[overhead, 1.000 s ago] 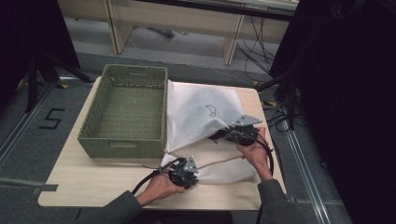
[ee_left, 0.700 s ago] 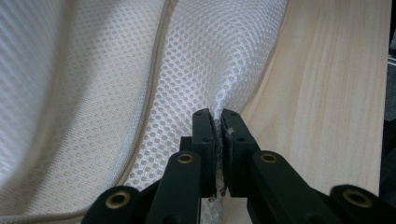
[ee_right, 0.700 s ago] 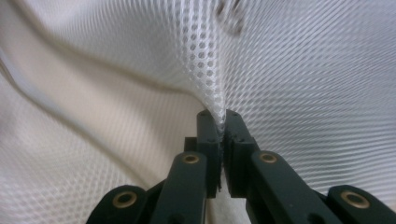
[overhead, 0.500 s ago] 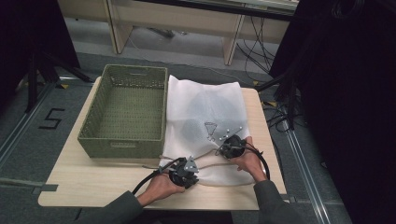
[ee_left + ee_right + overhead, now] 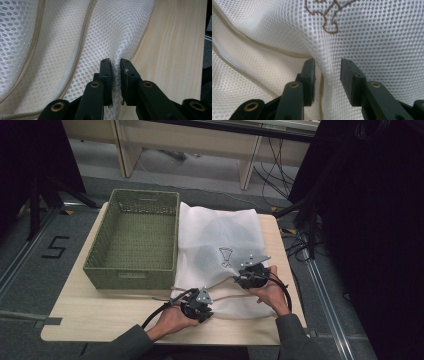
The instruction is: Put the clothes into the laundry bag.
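Observation:
A white mesh bag point(image 5: 220, 240) with a beige zipper trim and a small brown embroidered mark lies spread flat on the table, right of the green basket. My left gripper point(image 5: 195, 302) sits at the bag's near edge, its jaws shut on a pinch of mesh point(image 5: 115, 61) beside the bare wood. My right gripper point(image 5: 248, 274) rests on the bag's near right part. In the right gripper view its jaws stand apart point(image 5: 327, 62), with a soft ridge of mesh point(image 5: 374, 37) rising between them, just below the embroidery.
An empty green woven basket point(image 5: 132, 240) stands on the left half of the light wooden table point(image 5: 100, 315), its long side against the bag. Dark cables and stands surround the table on the floor. A hand holds each gripper from the near edge.
The bag's lifted right side has been laid out flat. My right gripper has come down and toward the near edge, and its jaws now stand apart. The left gripper has stayed put.

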A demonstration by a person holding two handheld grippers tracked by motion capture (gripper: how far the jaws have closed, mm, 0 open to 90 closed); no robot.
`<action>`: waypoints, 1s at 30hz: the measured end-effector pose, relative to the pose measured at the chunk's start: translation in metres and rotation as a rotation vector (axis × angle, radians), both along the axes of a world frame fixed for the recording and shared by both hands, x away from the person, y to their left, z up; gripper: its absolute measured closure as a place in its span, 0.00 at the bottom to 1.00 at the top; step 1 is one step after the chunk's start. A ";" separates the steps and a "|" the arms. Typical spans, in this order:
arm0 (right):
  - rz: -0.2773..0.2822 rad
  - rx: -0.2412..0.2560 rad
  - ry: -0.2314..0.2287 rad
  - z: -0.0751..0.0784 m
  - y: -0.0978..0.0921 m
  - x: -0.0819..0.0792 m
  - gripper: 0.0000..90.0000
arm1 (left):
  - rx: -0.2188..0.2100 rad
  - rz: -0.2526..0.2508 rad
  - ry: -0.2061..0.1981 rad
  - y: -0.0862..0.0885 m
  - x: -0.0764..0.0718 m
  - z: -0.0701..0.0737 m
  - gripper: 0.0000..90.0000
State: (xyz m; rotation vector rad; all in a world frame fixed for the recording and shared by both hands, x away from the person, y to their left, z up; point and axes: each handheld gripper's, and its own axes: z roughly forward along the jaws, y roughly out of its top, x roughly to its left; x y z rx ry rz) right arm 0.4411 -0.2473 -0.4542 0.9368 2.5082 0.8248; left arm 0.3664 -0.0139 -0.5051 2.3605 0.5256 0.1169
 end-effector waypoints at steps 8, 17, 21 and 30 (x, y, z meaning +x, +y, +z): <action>-0.010 -0.035 -0.029 -0.007 0.010 0.010 0.88 | 0.004 -0.008 -0.025 -0.004 0.007 0.000 0.90; -0.051 -0.015 -0.012 -0.007 0.007 0.016 0.80 | 0.003 -0.005 -0.013 -0.007 0.006 0.001 0.81; -0.048 0.010 -0.039 0.000 -0.001 0.011 0.67 | 0.010 -0.011 0.010 -0.006 0.004 0.006 0.65; -0.112 0.145 -0.029 0.012 -0.011 0.004 0.55 | -0.011 -0.006 0.006 0.007 -0.004 0.027 0.48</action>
